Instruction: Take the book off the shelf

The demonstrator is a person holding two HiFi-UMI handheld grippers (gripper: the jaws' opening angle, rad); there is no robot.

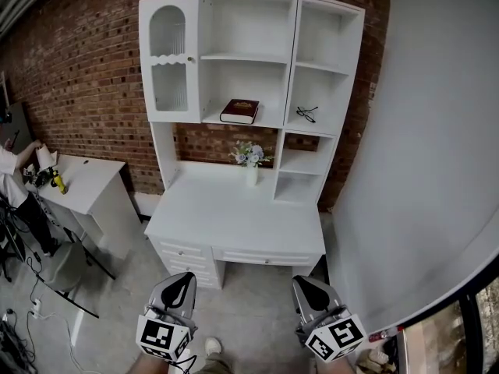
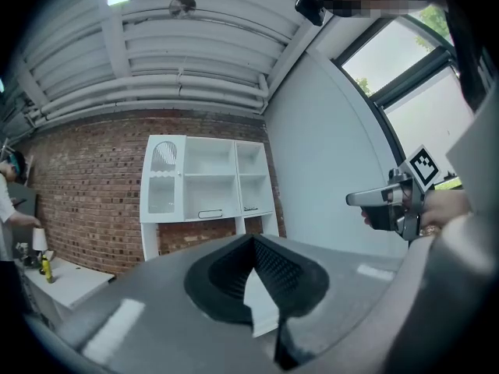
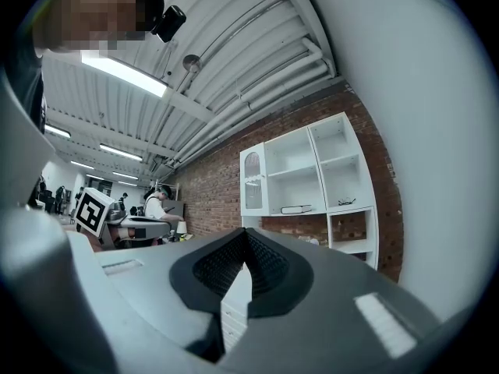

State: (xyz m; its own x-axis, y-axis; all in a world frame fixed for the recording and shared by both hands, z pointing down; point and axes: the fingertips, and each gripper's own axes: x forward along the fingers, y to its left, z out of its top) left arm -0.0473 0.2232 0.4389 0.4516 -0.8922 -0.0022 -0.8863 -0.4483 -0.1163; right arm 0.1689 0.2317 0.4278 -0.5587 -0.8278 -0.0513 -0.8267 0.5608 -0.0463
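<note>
Two tools held low, well apart from desk (image 1: pixel 234 213): left gripper (image 1: pixel 181 280), right gripper (image 1: pixel 309 283), each pinched closed at tips, empty. One book (image 1: pixel 239 111): lies flat on middle shelf (image 1: pixel 269 123), left of glasses (image 1: pixel 306 114), above flowers (image 1: pixel 251 156).

Book (image 1: pixel 239 111): dark maroon cover, pale page edge.
Shelf unit (image 1: pixel 249 53): plain white.
Brick wall (image 1: pixel 86 68): red-brown bricks, pale mortar lines.
Flowers (image 1: pixel 251 154): pale blue and white, green leaves.
Vase (image 1: pixel 251 176): white.
Glasses (image 1: pixel 306 114): black.
Left gripper (image 1: pixel 181 288): grey shell, black ribbed pads.
Right gripper (image 1: pixel 310 291): grey shell, black pads.
Marker cube (image 1: pixel 164 338): white, black square pattern.
Floor (image 1: pixel 257 310): mottled grey.
Bottle (image 1: pixel 59 183): yellow.
</note>
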